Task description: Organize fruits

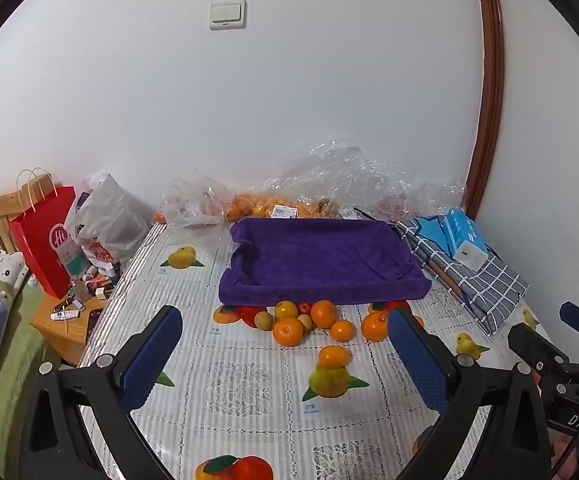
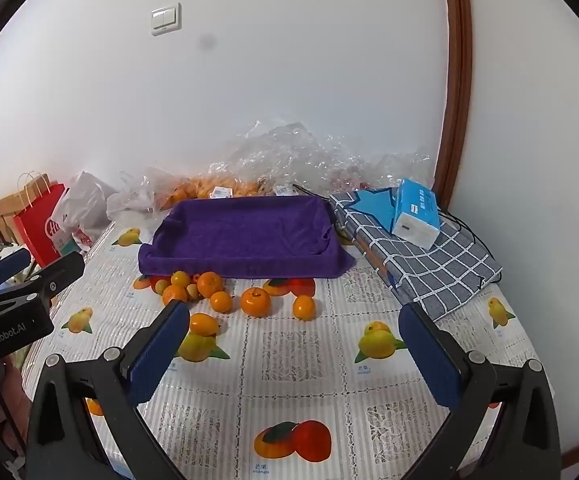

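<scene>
Several oranges (image 1: 288,331) and smaller fruits lie loose on the fruit-print tablecloth (image 1: 249,392), just in front of a purple towel-lined tray (image 1: 321,258). One small orange fruit (image 1: 333,356) lies nearer to me. In the right wrist view the same pile (image 2: 209,283) and tray (image 2: 245,232) show, with two oranges (image 2: 256,301) to the right of the pile. My left gripper (image 1: 285,356) is open and empty above the table, short of the fruit. My right gripper (image 2: 295,344) is open and empty too, to the right of the left one.
Clear plastic bags with more fruit (image 1: 265,204) lie against the wall behind the tray. A checked cloth with a blue tissue pack (image 1: 465,240) lies right of the tray. A red paper bag (image 1: 45,240) and a cluttered side table stand at the left edge.
</scene>
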`<state>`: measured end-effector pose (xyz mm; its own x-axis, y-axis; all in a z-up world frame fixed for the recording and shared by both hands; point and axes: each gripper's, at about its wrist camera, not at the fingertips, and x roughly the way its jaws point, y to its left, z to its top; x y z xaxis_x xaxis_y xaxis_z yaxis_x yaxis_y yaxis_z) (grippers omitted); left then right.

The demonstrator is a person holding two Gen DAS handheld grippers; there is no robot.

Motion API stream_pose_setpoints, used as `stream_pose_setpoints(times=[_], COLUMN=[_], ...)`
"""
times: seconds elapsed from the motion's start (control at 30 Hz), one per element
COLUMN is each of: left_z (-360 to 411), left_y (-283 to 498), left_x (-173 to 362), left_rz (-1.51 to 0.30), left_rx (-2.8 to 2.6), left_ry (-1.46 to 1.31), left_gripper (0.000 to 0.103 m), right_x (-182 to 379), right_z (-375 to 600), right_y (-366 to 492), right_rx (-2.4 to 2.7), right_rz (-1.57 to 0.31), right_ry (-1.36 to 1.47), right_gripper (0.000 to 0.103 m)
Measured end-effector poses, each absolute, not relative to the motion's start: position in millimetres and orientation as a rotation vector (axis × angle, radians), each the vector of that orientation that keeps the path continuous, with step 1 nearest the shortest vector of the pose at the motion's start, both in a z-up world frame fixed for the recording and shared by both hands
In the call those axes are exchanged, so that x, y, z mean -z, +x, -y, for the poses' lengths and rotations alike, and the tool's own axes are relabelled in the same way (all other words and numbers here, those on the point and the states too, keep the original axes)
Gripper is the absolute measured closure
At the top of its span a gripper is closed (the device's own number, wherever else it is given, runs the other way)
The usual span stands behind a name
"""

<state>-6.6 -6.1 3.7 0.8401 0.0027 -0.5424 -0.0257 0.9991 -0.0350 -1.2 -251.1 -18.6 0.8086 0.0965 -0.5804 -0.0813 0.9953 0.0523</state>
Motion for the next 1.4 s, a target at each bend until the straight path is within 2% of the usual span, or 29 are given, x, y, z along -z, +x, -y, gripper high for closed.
stream_pose_setpoints(times=[1.4], left_z=[-8], left_y=[-2], left_x=[-1], left_rz=[-0.590], left_rx=[0.004], left_ry=[-0.075], left_gripper=[0.000], right_x=[23], right_z=[237], right_y=[6], right_rx=[-0.142], right_rz=[-0.636], right_ry=[0.015], right_gripper=[0.000])
